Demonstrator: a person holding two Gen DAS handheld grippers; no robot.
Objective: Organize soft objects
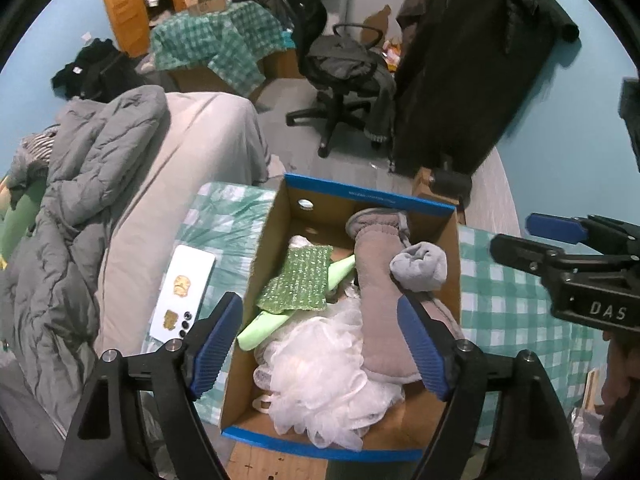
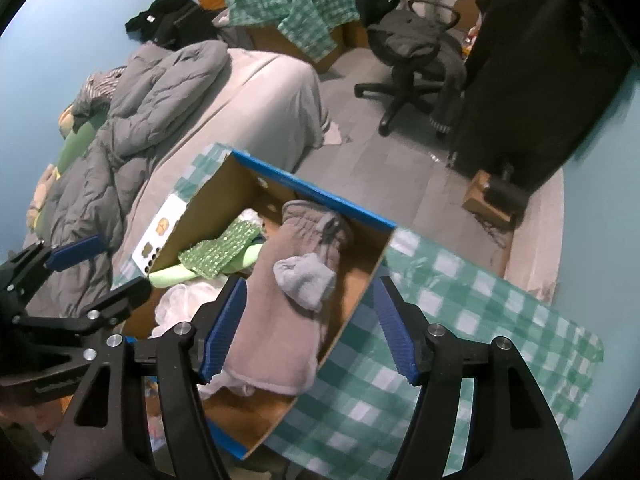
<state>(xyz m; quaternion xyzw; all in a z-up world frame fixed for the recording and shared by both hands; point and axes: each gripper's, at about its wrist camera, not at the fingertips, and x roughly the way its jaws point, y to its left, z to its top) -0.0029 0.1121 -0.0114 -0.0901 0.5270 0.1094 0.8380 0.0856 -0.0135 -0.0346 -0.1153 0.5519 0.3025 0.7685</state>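
Messy bedroom: bed [image 1: 168, 184] with a grey duvet [image 1: 72, 208] at left, black office chair [image 1: 340, 80] behind, dark hanging clothes [image 1: 472, 64] at right. Up close we see a table under a green checked cloth [image 1: 504, 300] carrying an open cardboard box [image 1: 452, 256] with blue edges. Packed inside it: a long taupe plush piece [image 1: 380, 280] lying lengthwise, a balled grey sock [image 1: 420, 266] resting on top of it, a green sequin cloth [image 1: 298, 280] over a pale green item [image 1: 260, 326], and a white mesh pouf [image 1: 320, 368] at the near end. A white phone [image 1: 182, 292] lies flat on the cloth just left of the box. Our left gripper [image 1: 320, 346] hangs above the box's near end, jaws wide, nothing between them. Our right gripper [image 2: 310, 326] hovers over the box's right wall, also spread wide and empty, one finger above the plush piece [image 2: 280, 300], the other above the cloth [image 2: 460, 320]. Sock [image 2: 306, 280] sits untouched between the fingers' lines of sight.
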